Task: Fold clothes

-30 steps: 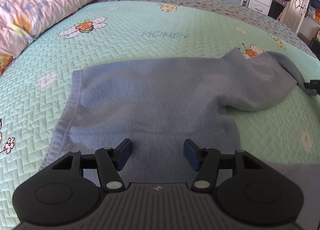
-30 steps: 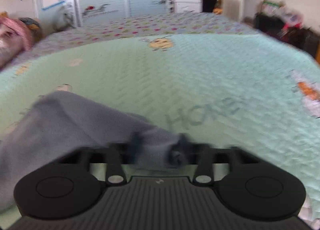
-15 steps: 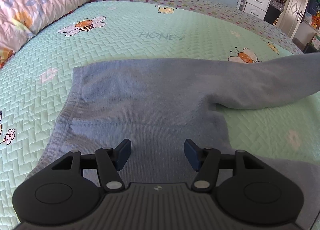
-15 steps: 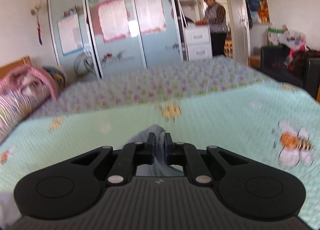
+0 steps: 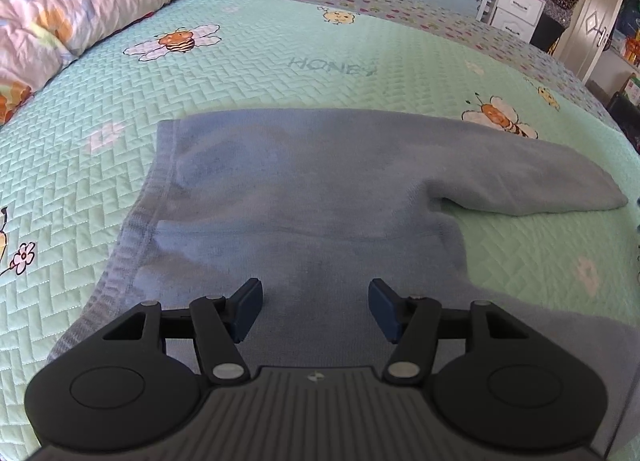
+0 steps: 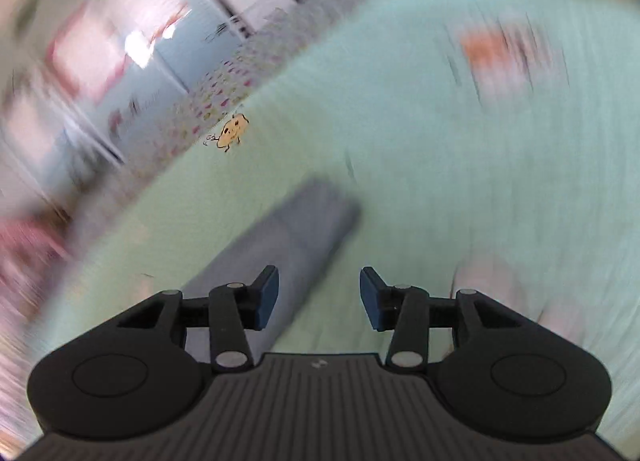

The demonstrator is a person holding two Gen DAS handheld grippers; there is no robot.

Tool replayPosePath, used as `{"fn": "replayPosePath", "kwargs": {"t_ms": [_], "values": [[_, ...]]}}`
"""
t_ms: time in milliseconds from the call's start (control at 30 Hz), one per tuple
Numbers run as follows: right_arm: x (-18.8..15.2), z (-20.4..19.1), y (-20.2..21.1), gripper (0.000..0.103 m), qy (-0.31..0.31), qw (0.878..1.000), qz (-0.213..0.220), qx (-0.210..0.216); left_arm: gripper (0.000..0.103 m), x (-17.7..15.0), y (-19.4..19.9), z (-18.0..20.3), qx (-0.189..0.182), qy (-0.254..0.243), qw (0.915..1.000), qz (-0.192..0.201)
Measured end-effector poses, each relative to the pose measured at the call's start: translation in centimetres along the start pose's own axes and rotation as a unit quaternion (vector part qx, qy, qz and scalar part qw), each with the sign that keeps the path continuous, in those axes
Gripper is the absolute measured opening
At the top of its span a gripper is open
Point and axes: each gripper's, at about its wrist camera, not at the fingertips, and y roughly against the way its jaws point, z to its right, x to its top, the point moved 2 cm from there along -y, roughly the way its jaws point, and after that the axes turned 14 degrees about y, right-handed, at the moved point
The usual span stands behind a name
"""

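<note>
Since soft and floppy, blue sweater [image 5: 304, 197] lying flat on green bed [image 5: 320, 61], best pinched at cuff of sleeve [image 5: 532, 181]. Left tool [image 5: 315, 307] apart, holding nothing. Right tool [image 6: 319, 297] opening over sleeve, nothing pinched.

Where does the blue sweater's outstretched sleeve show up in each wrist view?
Left wrist: sleeve lies flat at right of centre, its end pointing towards the right edge.
Right wrist: sleeve, blurred, runs diagonally up from the lower left, ending near the centre.
Shared landmark: the mint-green quilted bedspread.
</note>
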Motion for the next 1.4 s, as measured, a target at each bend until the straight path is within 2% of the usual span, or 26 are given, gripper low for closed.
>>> {"fn": "replayPosePath", "kwargs": {"t_ms": [100,267,333,400,433,533,633,767,833,933,967,1033,1067,1100,1167,1267,1333,1400], "values": [[-1.5,2.4,-1.9,0.048,-0.076,0.996,0.01,0.049,0.061,0.1,-0.1,-0.4,0.003,0.008,0.9999,0.006],[-0.7,1.5,-5.8,0.048,-0.095,0.992,0.041,0.072,0.061,0.1,-1.0,-0.5,0.019,0.009,0.9998,0.0],[-0.1,1.0,-7.6,0.047,-0.096,0.992,0.049,0.066,0.061,0.0,-1.3,-0.4,0.023,0.007,0.9997,-0.002],[0.5,0.9,-8.7,0.03,-0.107,0.991,0.045,0.06,0.061,0.0,-1.3,-0.3,0.026,0.008,0.9996,-0.003],[1.0,0.9,-9.1,0.005,-0.112,0.992,0.037,0.054,0.061,-0.1,-1.3,-0.2,0.027,0.008,0.9996,-0.004],[1.4,1.0,-6.3,0.005,-0.089,0.992,0.061,0.06,0.061,0.0,-1.0,-0.2,0.023,0.006,0.9997,0.0],[2.5,0.6,-1.3,0.005,-0.034,0.992,0.1,0.065,0.061,-0.2,-0.3,0.2,0.013,0.002,0.9999,0.003],[4.4,2.2,4.3,0.005,-0.035,0.987,0.141,0.065,0.061,-0.5,1.0,0.7,-0.004,0.006,0.9999,0.007],[4.5,3.5,5.4,0.005,-0.049,0.986,0.145,0.064,0.061,-0.7,1.5,0.8,-0.012,0.009,0.9999,0.006],[2.3,6.3,4.4,0.005,-0.07,0.991,0.102,0.048,0.061,-1.2,1.9,1.0,-0.014,0.004,0.9999,0.004],[1.2,7.2,3.8,0.01,-0.076,0.993,0.082,0.038,0.061,-1.2,1.9,0.9,-0.014,0.003,0.9999,0.004],[-0.6,8.7,3.0,0.012,-0.086,0.995,0.044,-0.006,0.061,-1.0,2.3,0.6,-0.013,0.008,0.9999,0.007],[-1.5,9.3,3.2,0.015,-0.098,0.994,0.039,-0.013,0.061,-0.9,2.7,0.4,-0.013,0.011,0.9998,0.011],[-2.1,9.6,3.9,0.017,-0.11,0.993,0.048,-0.006,0.061,-0.7,3.0,0.2,-0.013,0.014,0.9997,0.015],[-2.9,9.3,6.4,0.029,-0.119,0.989,0.083,0.01,0.061,-0.3,3.3,-0.5,-0.011,0.023,0.9994,0.022],[-3.9,7.4,10.4,0.044,-0.103,0.988,0.11,0.03,0.061,-0.3,3.5,-1.2,-0.012,0.038,0.999,0.023],[-5.6,5.5,11.9,0.048,-0.103,0.987,0.099,0.076,0.061,-0.6,3.5,-1.5,-0.014,0.049,0.9986,0.018],[-7.9,3.1,12.3,0.048,-0.099,0.985,0.069,0.126,0.061,-1.3,3.8,-1.4,-0.02,0.053,0.9983,0.013]]}}
